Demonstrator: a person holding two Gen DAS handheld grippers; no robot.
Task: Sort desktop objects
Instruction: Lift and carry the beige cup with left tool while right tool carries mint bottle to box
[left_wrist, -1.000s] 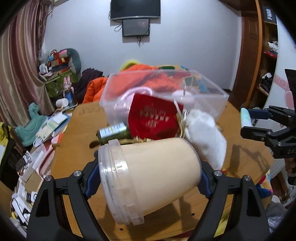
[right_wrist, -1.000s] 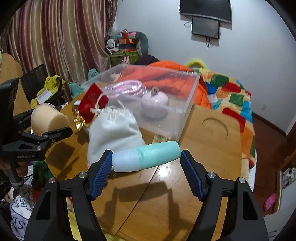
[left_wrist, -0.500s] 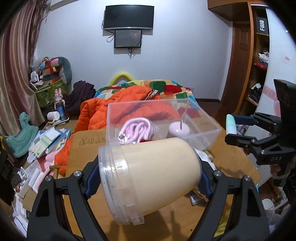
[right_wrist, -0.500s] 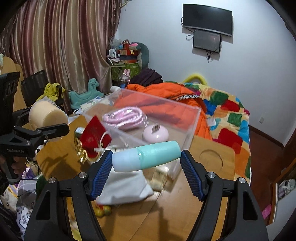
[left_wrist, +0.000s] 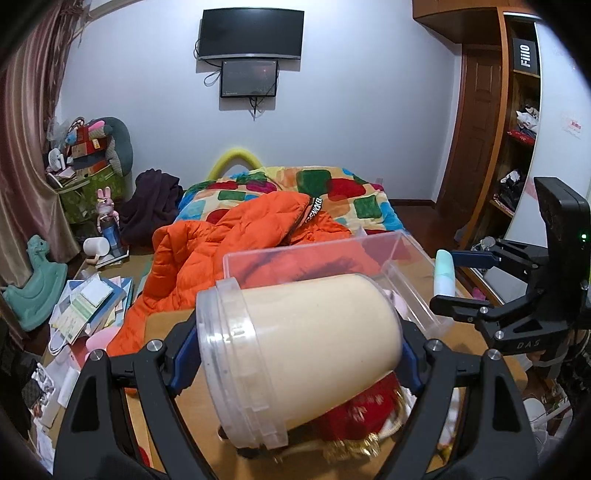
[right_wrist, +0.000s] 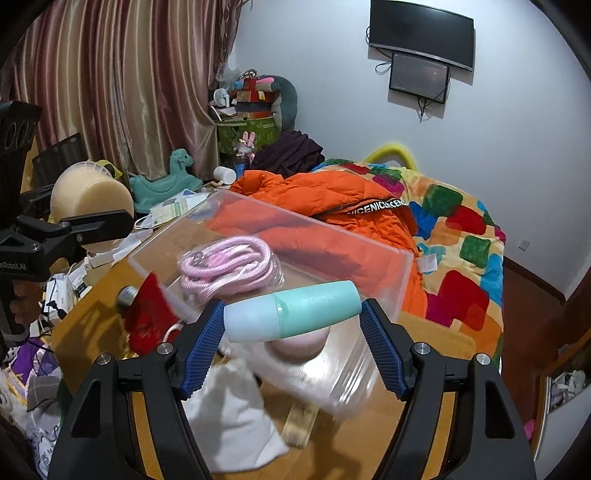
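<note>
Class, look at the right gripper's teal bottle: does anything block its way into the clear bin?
Nothing visible does. The teal bottle hangs just before the clear bin, whose top is open; inside lies a pink cord.

Cream jar (left_wrist: 306, 354), mint-and-pale-blue bottle (right_wrist: 291, 315), pink cord (right_wrist: 229, 267), orange jacket (left_wrist: 236, 243), multicoloured patchwork quilt (right_wrist: 461, 229).

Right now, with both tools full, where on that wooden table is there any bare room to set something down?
Bare wood shows on the table to the right of the clear box, toward the bed. A second strip lies left of the box beside the orange jacket. In front of the box it is crowded: white pouch, red pouch.
</note>
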